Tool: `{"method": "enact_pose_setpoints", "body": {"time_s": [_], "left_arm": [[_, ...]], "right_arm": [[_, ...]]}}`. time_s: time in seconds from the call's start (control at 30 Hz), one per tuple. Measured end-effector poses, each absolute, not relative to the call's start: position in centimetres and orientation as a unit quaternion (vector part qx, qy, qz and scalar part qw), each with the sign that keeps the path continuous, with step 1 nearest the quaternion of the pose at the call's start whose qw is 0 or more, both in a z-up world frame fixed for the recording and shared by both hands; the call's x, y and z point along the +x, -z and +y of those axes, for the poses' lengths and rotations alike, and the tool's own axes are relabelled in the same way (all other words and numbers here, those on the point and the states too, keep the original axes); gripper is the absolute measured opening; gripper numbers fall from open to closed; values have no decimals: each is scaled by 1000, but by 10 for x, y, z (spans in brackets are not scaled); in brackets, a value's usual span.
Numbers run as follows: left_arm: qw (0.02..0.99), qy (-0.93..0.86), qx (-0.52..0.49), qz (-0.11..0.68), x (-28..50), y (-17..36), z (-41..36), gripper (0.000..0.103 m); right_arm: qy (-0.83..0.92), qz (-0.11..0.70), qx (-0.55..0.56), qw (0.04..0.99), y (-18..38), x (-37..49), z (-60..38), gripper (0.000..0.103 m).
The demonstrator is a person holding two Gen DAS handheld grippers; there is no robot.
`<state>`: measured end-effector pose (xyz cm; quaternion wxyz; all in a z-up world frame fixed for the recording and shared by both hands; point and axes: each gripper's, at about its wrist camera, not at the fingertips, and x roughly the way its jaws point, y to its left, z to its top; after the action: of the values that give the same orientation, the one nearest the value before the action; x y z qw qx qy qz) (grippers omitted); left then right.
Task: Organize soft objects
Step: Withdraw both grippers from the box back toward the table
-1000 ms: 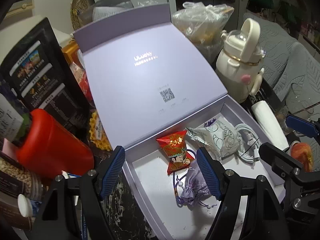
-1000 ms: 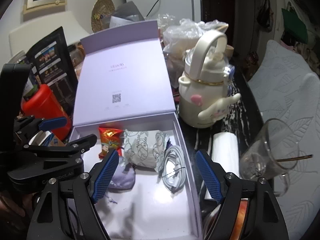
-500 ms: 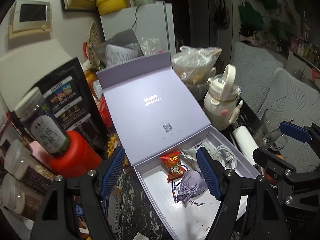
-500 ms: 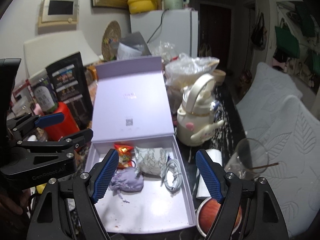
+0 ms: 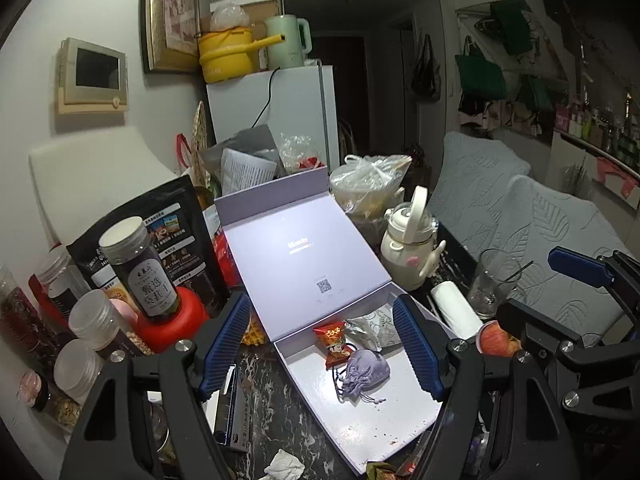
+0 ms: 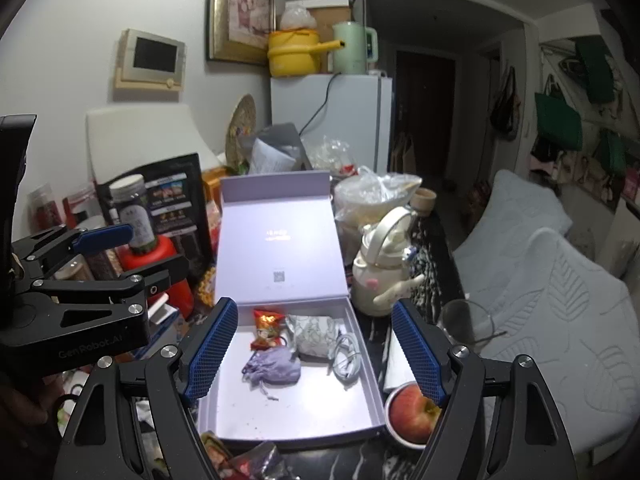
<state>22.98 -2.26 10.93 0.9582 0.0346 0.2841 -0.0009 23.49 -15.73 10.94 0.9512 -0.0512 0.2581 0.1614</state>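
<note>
One open lilac cardboard box (image 6: 362,368) on the dark marbled counter (image 5: 280,420) holds four things: one lilac drawstring pouch (image 6: 276,366), one red snack packet (image 6: 267,326), one white patterned packet (image 6: 314,336), one coiled white cable (image 6: 347,356). Left gripper (image 5: 320,346) and right gripper (image 6: 314,354) hover with fingers apart, empty. "GenRobot.AI" marks the left gripper.

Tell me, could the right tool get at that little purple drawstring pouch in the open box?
Probably yes. The right tool is open and empty, the purple drawstring pouch lies uncovered on the lavender box floor, and the lid is up, so nothing blocks the way.
</note>
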Motion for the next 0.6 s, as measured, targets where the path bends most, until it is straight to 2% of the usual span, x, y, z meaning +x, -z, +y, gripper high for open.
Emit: {"method": "enact_pose_setpoints", "body": {"time_s": [0.6], "left_arm": [[975,21,26,219,136,-146,-20,74]], "right_arm": [[-153,192,-60,968,-143,131,-161,87]]}}
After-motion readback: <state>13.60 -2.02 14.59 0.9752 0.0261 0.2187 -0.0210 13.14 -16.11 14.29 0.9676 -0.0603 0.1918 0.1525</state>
